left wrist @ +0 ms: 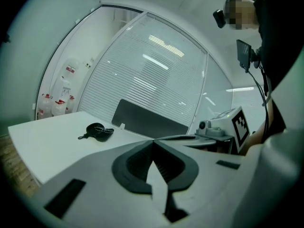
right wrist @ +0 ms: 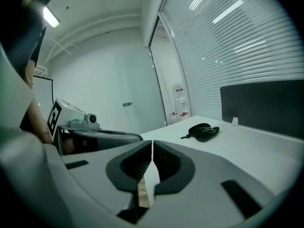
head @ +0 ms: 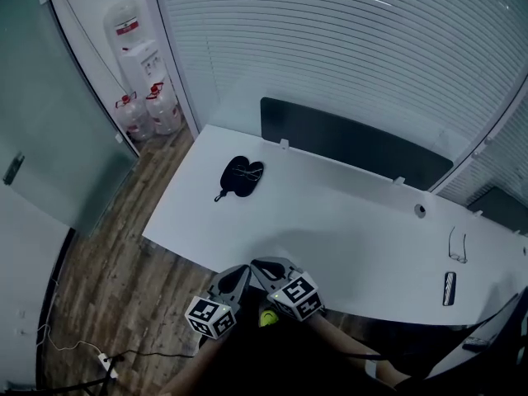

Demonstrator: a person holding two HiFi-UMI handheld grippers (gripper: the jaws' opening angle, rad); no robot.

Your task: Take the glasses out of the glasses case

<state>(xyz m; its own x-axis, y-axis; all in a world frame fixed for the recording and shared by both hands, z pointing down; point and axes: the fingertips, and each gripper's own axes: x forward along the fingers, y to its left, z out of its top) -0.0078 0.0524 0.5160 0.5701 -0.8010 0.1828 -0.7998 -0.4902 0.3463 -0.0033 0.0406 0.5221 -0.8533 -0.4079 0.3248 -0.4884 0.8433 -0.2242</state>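
Note:
A black glasses case (head: 238,176) lies open on the far left part of the white table (head: 346,238), with a thin-framed pair of glasses (head: 245,169) resting in it. The case also shows in the left gripper view (left wrist: 97,131) and the right gripper view (right wrist: 203,131), far ahead of both. My left gripper (head: 242,271) and right gripper (head: 261,265) hover side by side at the table's near edge, well short of the case. The left gripper (left wrist: 153,141) and the right gripper (right wrist: 152,142) are both shut, with nothing between their jaws.
A dark divider panel (head: 355,147) stands along the table's back edge. A second pair of glasses (head: 458,246) and a small dark object (head: 448,288) lie at the far right, near a cable hole (head: 420,210). Water bottles (head: 153,106) stand on the floor at the left.

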